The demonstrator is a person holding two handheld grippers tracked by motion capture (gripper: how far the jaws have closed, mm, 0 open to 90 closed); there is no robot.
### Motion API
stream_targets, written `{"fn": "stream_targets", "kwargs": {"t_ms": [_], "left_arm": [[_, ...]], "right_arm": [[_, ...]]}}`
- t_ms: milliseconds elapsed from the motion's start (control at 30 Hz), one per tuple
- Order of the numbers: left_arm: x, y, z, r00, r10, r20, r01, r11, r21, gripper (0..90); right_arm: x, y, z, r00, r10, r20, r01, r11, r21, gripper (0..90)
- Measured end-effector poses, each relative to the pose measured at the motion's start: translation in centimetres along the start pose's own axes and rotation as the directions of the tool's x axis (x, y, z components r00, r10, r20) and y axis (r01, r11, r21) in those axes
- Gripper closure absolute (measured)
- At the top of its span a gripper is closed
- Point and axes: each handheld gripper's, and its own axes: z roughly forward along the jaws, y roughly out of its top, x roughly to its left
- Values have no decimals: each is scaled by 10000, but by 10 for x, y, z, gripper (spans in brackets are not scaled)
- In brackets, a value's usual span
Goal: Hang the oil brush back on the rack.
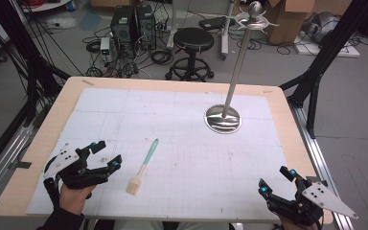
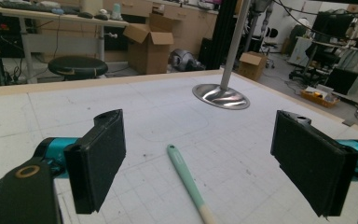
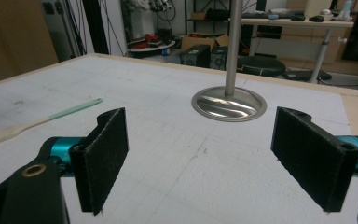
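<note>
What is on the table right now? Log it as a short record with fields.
surface: white grid mat on a wooden table
brush: pastry brush, green handle, lying flat, bristles toward the person
stand: metal stand, upright pole on a round base, far right of the mat
left gripper: open, beside the brush, not touching it
right gripper: open, near the mat's right corner, holding nothing

No text, label, brand, number or sign is showing clearly enough to be read in any of the views. The white mat [image 1: 182, 143] on the table is carrying only a faint printed grid without figures, and the cardboard boxes [image 2: 149, 44] in the background are showing no print that can be made out.
</note>
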Motion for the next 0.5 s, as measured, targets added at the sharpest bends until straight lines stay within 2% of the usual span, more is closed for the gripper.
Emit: {"fn": "stream_targets", "kwargs": {"t_ms": [167, 500], "left_arm": [[-1, -1, 2, 10000, 21, 28, -21, 10000, 74, 181], [-3, -3, 12, 9998, -172, -97, 179, 9968, 781, 181]], "right_arm": [[-1, -1, 0, 9999, 104, 43, -104, 9999, -24, 172], [1, 0, 4, 9999, -10, -126, 10, 10000, 69, 173]]}}
